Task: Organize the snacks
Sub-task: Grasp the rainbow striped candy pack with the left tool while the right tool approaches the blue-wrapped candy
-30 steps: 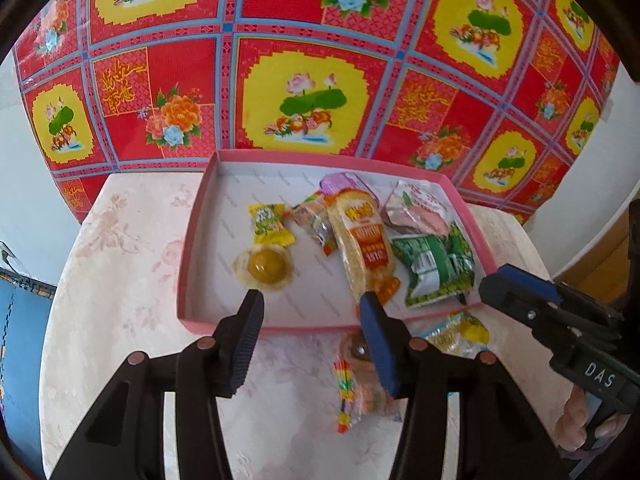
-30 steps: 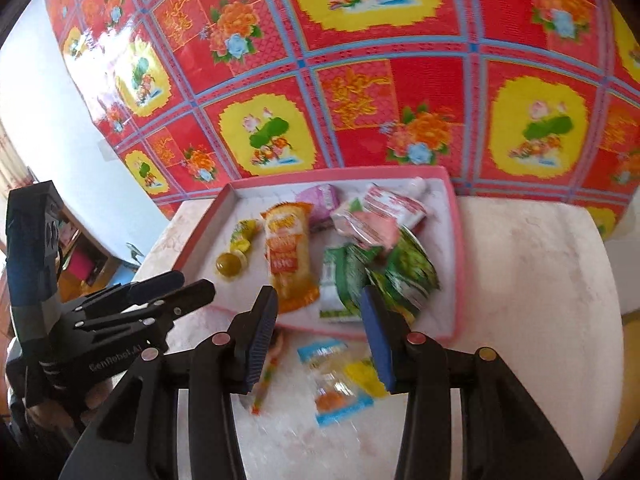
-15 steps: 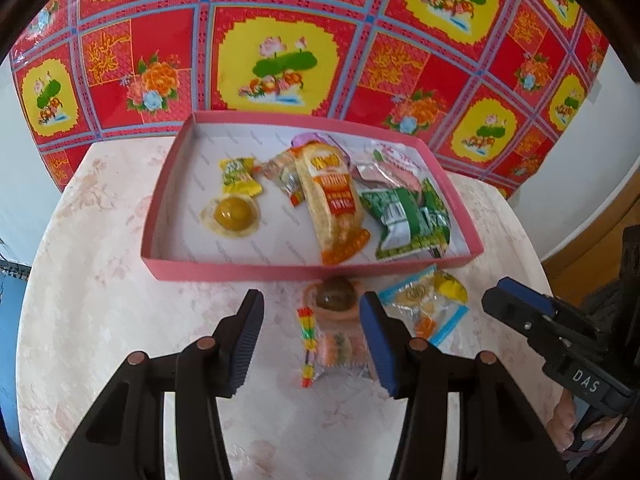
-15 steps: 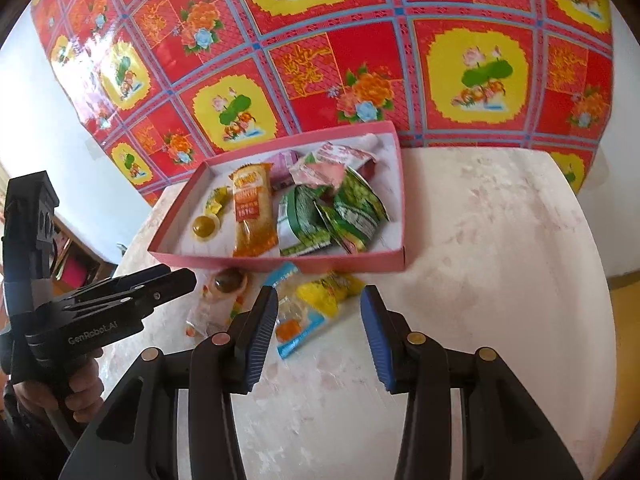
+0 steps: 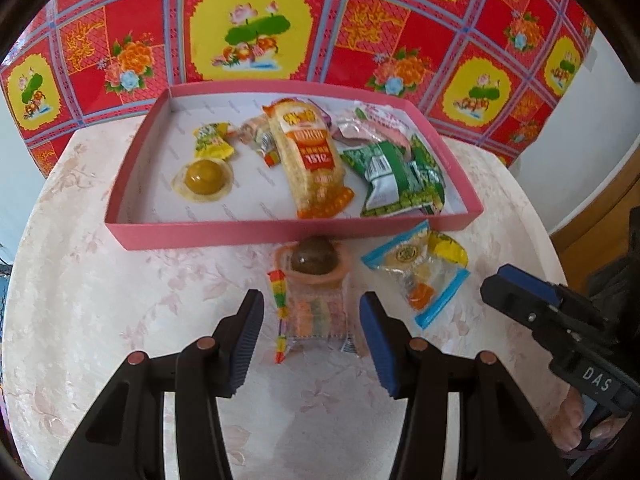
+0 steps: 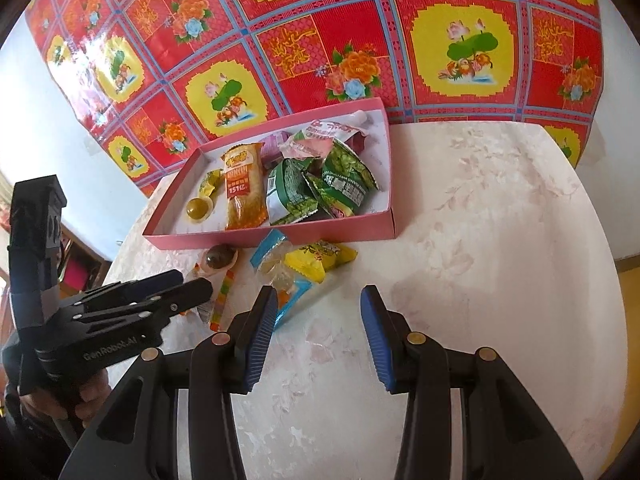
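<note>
Snacks mostly lay in the pink tray (image 5: 288, 232), while three packets (image 5: 316, 312) waited outside; both the left gripper (image 5: 311, 336) and the right gripper (image 6: 318, 332) hung parted, empty.

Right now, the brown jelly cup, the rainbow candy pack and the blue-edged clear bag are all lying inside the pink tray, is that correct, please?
Not quite: the brown jelly cup, the rainbow candy pack and the blue-edged clear bag lie on the table just in front of the pink tray, outside its near wall. The left wrist view shows it.
</note>
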